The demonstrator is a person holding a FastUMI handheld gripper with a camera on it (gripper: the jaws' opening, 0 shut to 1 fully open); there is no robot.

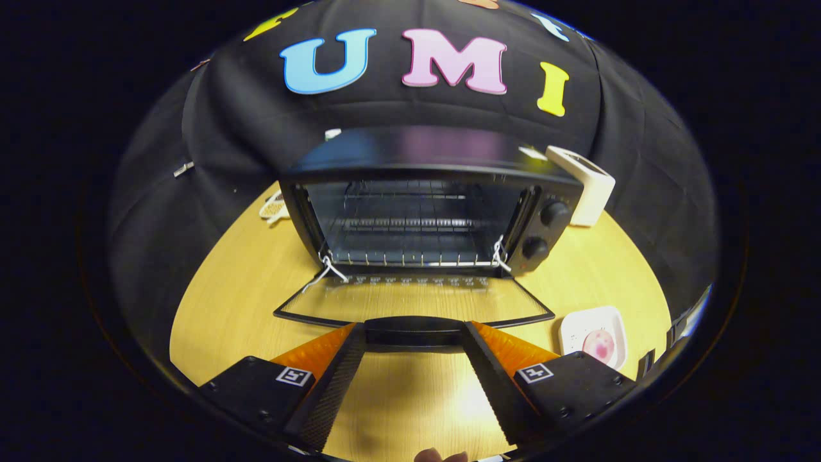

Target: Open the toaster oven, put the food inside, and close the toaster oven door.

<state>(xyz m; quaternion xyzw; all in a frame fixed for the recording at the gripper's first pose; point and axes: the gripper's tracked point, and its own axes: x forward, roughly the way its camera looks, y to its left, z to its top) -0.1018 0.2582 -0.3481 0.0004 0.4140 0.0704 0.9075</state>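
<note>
Toaster oven [423,212] door [414,301] down flat | hand-held gripper [414,333] spread wide beside door handle [414,328] | no readable labels

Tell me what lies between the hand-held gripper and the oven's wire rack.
In the gripper view, the lowered glass door, with its handle at the fingertips of the open hand-held gripper; the rack sits beyond it.

Plate [580,324] with food [601,345] partly hidden behind the tongs [414,333]
</note>
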